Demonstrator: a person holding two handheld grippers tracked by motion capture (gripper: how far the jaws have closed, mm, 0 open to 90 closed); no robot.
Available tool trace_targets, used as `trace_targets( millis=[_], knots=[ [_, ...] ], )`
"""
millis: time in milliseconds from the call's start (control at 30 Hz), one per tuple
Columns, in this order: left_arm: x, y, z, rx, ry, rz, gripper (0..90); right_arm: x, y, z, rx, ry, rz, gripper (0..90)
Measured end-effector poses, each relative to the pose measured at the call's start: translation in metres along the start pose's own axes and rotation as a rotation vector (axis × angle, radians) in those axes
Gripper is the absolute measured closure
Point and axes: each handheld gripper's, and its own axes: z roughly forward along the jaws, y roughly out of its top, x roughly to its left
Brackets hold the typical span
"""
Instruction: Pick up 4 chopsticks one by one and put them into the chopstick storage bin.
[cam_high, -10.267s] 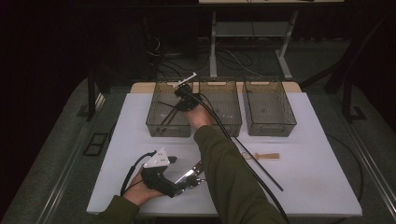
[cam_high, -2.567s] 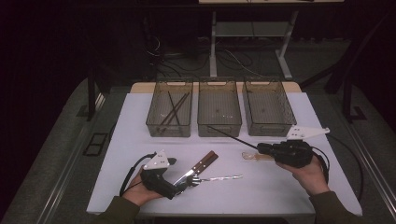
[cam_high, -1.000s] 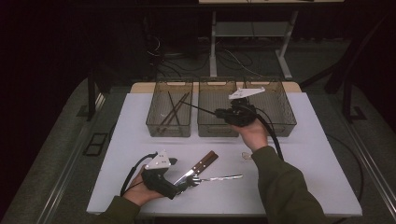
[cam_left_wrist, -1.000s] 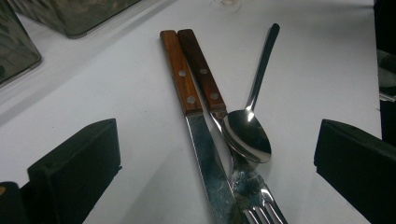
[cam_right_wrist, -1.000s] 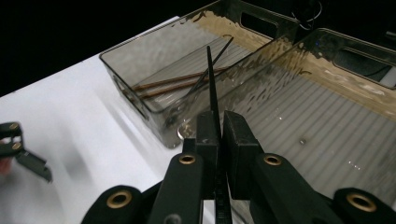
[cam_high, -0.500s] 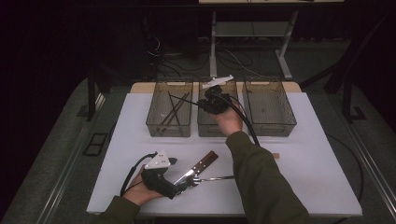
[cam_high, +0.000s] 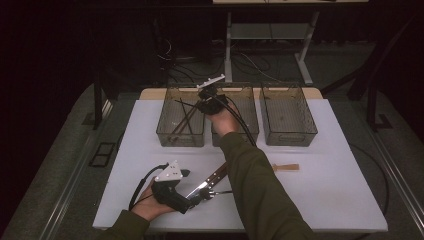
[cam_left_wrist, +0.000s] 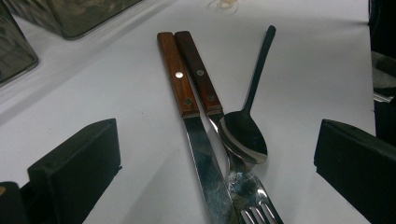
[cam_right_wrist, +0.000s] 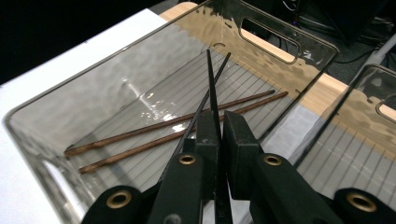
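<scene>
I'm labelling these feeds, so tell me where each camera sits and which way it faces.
High view: above the person's side, looking forward and down at the white table; both forearms show.
Left gripper view: rides the left gripper, open jaws facing the wood-handled knife.
Right gripper view: right gripper shut on a thin black chopstick.
Shared: the left clear plastic bin.

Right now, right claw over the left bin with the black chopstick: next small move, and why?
Probably ease the right claw lower into the left bin, then open. It is shut on a black chopstick that points down over the two brown chopsticks lying on the bin's floor, with another black one crossing beside it, so this looks like the drop spot.
</scene>
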Motion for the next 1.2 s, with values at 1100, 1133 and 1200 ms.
trace_targets(
  millis=[1100,1133,1200],
  knots=[
    [0.0,0.001,-0.001,-0.003,-0.012,0.004,0.0,0.024,0.0,0.034,0.084,0.037,0.022,68.2],
    [0.0,0.001,-0.001,-0.003,-0.011,0.005,0.0,0.024,0.0,0.033,0.082,0.04,0.024,65.7],
    [0.0,0.001,-0.001,-0.004,-0.012,0.005,0.0,0.024,0.001,0.03,0.077,0.053,0.028,61.2]
  ],
)
